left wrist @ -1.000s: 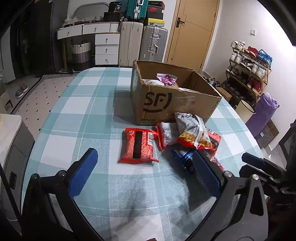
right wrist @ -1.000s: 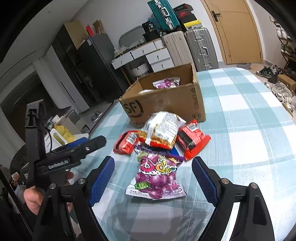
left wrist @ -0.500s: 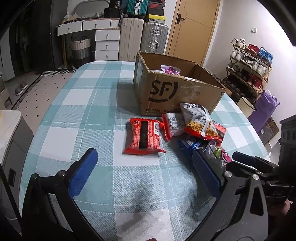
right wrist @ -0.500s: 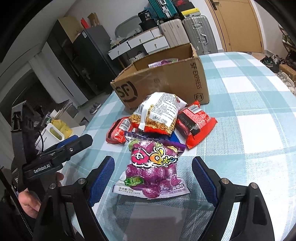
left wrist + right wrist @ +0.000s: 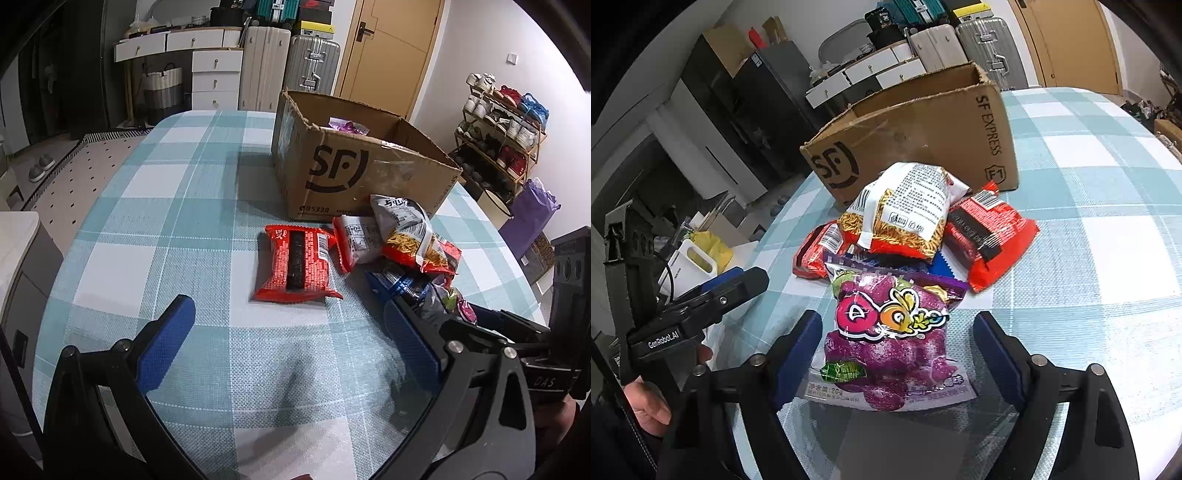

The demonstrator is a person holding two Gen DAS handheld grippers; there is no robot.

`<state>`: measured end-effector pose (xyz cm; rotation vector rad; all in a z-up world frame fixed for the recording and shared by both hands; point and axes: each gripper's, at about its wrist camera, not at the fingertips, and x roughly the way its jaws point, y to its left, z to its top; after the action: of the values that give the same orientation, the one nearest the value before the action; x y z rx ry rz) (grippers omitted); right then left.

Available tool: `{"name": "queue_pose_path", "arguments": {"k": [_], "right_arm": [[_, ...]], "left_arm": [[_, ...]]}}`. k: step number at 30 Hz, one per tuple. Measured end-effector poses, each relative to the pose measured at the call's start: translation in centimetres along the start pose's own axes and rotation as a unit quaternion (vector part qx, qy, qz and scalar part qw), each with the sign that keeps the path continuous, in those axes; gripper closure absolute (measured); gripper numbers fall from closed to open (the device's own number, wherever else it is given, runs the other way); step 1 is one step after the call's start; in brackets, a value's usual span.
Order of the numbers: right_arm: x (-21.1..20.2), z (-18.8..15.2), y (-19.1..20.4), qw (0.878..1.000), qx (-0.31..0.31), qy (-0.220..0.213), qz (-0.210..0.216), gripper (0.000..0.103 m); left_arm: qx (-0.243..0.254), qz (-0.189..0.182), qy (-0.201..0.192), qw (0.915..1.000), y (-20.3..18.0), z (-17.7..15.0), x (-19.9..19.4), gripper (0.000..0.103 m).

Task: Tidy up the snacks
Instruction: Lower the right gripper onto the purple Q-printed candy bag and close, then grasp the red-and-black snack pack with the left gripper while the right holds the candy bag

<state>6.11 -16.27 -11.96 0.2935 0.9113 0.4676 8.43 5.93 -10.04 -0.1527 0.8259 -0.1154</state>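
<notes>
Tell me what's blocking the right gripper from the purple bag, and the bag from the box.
Nothing blocks the right gripper: its jaws, just closing, straddle the purple bag without visibly pressing it. Between bag and box lies the snack pile, topped by the noodle bag.
</notes>
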Motion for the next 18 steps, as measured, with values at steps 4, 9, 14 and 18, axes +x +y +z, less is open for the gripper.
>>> {"name": "queue_pose_path", "arguments": {"k": [4, 9, 14, 18], "right_arm": [[0.7, 0.0, 0.0, 1.000, 0.001, 0.006, 0.007, 0.027], [1.1, -0.4, 1.0, 0.999, -0.024, 0.007, 0.022, 0.045], [0.8, -0.7, 0.9, 0.999, -0.016, 0.004, 0.033, 0.048], [-0.1, -0.7, 0.6, 0.999, -0.012, -0.009, 0.032, 0.048]], "left_arm": [[0.002, -0.001, 0.001, 1.0000, 0.0, 0.1, 0.3, 0.001], [-0.002, 0.002, 0.002, 1.0000, 0.2, 0.0, 0.3, 0.001], [-0.004, 0.005, 0.003, 1.0000, 0.5, 0.1, 0.4, 0.001], [-0.005, 0.007, 0.002, 1.0000, 0.6, 0.2, 0.4, 0.001]]}}
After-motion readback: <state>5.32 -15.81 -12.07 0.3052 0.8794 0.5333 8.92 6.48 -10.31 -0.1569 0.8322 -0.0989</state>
